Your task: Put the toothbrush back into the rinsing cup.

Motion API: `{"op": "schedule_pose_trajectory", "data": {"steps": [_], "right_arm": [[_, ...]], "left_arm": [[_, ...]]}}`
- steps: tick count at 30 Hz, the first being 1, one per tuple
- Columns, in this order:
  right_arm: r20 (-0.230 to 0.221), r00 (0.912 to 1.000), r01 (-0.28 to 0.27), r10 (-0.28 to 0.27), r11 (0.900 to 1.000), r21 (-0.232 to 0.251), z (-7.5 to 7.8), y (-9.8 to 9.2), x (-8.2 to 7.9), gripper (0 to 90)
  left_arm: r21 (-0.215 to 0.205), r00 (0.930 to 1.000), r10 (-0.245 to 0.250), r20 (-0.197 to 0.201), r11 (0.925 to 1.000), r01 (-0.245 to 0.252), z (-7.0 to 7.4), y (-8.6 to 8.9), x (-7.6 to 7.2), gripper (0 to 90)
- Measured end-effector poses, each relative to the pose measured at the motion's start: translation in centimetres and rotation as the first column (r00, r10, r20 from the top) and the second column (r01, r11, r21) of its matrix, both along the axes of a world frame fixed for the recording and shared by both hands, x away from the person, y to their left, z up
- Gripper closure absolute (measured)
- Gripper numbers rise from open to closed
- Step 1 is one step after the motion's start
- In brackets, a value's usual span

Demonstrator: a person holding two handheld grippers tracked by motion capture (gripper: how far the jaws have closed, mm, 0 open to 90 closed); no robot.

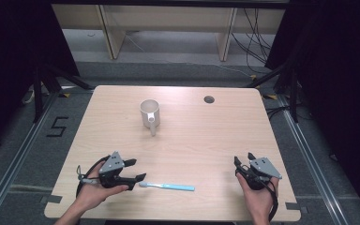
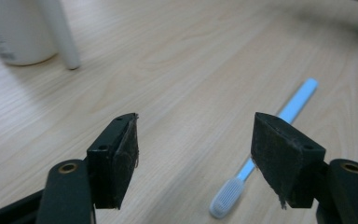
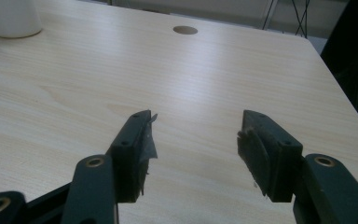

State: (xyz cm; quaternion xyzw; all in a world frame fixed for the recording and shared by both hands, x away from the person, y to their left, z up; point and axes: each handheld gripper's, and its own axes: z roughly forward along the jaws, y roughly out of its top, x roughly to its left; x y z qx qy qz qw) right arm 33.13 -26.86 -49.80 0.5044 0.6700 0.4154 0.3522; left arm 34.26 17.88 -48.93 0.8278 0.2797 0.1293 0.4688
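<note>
I am seeing the left tool (image 1: 132,169) gaping wide with nothing held, its jaws pointing at the bristle end of the toothbrush (image 1: 167,186). In the left gripper view the toothbrush (image 2: 261,154) is lying flat on the worktop (image 1: 201,140), bristle head between the jaws but untouched. The right tool (image 1: 244,159) is sitting well right of the toothbrush, jaws spread wide and empty. The white mug (image 1: 150,114) is standing upright well beyond the toothbrush, handle facing it.

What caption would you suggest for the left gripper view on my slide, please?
Open left gripper poised over a blue toothbrush on the wooden table, white mug behind.
</note>
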Motion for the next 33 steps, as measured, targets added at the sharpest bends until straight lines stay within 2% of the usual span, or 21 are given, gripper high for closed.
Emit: {"op": "schedule_pose_trajectory", "data": {"steps": [2, 3, 7, 8, 9, 10, 14, 16, 17, 18, 20, 21, 22, 23, 24, 25, 26, 28, 30, 31, 33], "right_arm": [[-0.021, 0.9997, 0.015, -0.015, 1.0, 0.013, 0.0, 0.3, 0.0, 44.4], [-0.007, 1.0, -0.007, 0.006, 1.0, -0.01, 0.0, 0.2, 0.2, 44.3], [-0.04, 0.9992, 0.001, -0.001, 1.0, 0.02, 0.0, 0.6, 0.1, 44.0], [-0.024, 0.9996, -0.018, 0.018, 1.0, -0.007, 0.0, 0.4, 0.2, 43.8], [-0.054, 0.9985, -0.004, 0.005, 1.0, 0.023, 0.0, 0.6, 0.0, 43.6], [-0.043, 0.9986, -0.029, 0.03, 1.0, 0.009, 0.0, 0.5, 0.2, 43.5], [-0.032, 0.9987, -0.041, 0.041, 0.999, -0.027, 0.0, 0.4, 0.3, 43.2], [-0.049, 0.9982, -0.035, 0.035, 0.999, -0.004, 0.1, 0.6, 0.2, 43.1], [-0.058, 0.9978, -0.03, 0.03, 1.0, 0.005, 0.1, 0.7, 0.2, 43.0], [-0.056, 0.9977, -0.038, 0.038, 0.999, -0.007, 0.1, 0.6, 0.2, 43.0], [-0.073, 0.997, -0.022, 0.024, 0.999, 0.023, 0.2, 0.8, 0.1, 42.8], [-0.073, 0.997, -0.022, 0.024, 0.999, 0.023, 0.2, 0.8, 0.1, 42.8], [-0.064, 0.9974, -0.034, 0.034, 0.999, 0.009, 0.2, 0.7, 0.2, 42.6], [-0.064, 0.9974, -0.034, 0.034, 0.999, 0.009, 0.2, 0.7, 0.2, 42.6], [-0.067, 0.9972, -0.034, 0.034, 0.999, 0.011, 0.2, 0.7, 0.2, 42.6], [-0.057, 0.9973, -0.045, 0.045, 0.999, -0.001, 0.3, 0.6, 0.2, 42.6], [-0.045, 0.9979, -0.048, 0.047, 0.999, -0.016, 0.3, 0.5, 0.3, 42.5], [-0.051, 0.9974, -0.051, 0.05, 0.999, -0.01, 0.4, 0.5, 0.2, 42.4], [-0.082, 0.9958, -0.04, 0.042, 0.999, 0.027, 0.5, 0.8, 0.1, 42.3], [-0.048, 0.9974, -0.054, 0.054, 0.998, -0.01, 0.5, 0.6, 0.3, 42.2], [-0.039, 0.9974, -0.061, 0.06, 0.998, -0.018, 0.6, 0.5, 0.4, 42.1]], "left_arm": [[0.017, 0.9996, -0.028, 0.0, 0.9995, 0.028, 0.1, -0.7, 0.3, 31.6], [0.044, 0.999, -0.045, -0.002, 0.998, 0.045, 0.3, -1.0, 0.4, 31.9], [0.047, 0.9906, -0.134, -0.029, 0.9897, 0.135, 0.6, -2.4, 1.0, 33.7], [0.056, 0.9875, -0.152, -0.042, 0.9865, 0.154, 0.8, -2.7, 1.1, 34.1], [0.056, 0.9875, -0.152, -0.042, 0.9865, 0.154, 0.8, -2.7, 1.1, 34.6], [0.096, 0.9816, -0.188, -0.034, 0.977, 0.19, 1.1, -3.1, 1.3, 35.4], [0.169, 0.9641, -0.259, -0.058, 0.9492, 0.265, 1.8, -4.2, 2.0, 36.6], [0.168, 0.9619, -0.265, -0.067, 0.9473, 0.273, 1.8, -4.4, 2.1, 38.0], [0.215, 0.9478, -0.304, -0.097, 0.9235, 0.318, 1.9, -4.9, 2.4, 38.9], [0.235, 0.9423, -0.317, -0.106, 0.9128, 0.334, 1.9, -5.1, 2.5, 39.4], [0.318, 0.9167, -0.375, -0.138, 0.8598, 0.399, 1.7, -5.9, 2.7, 40.4], [0.318, 0.9167, -0.375, -0.138, 0.8598, 0.399, 1.7, -5.9, 2.7, 40.3], [0.37, 0.9024, -0.403, -0.152, 0.8232, 0.43, 1.3, -6.7, 2.6, 40.4], [0.37, 0.9024, -0.403, -0.152, 0.8232, 0.43, 1.3, -6.7, 2.6, 40.8], [0.398, 0.8917, -0.422, -0.165, 0.7987, 0.451, 1.2, -7.1, 2.6, 40.8], [0.44, 0.8704, -0.453, -0.194, 0.7531, 0.489, 1.2, -7.8, 2.8, 41.1], [0.458, 0.8608, -0.467, -0.202, 0.7317, 0.505, 1.2, -8.2, 2.7, 41.3], [0.486, 0.8482, -0.477, -0.229, 0.6988, 0.525, 1.3, -8.7, 2.7, 43.0], [0.505, 0.8421, -0.479, -0.247, 0.6779, 0.534, 1.3, -9.1, 2.8, 44.5], [0.514, 0.8407, -0.478, -0.255, 0.6692, 0.536, 1.3, -9.3, 3.0, 45.5], [0.527, 0.834, -0.477, -0.278, 0.6502, 0.547, 1.3, -9.6, 3.2, 47.7]]}}
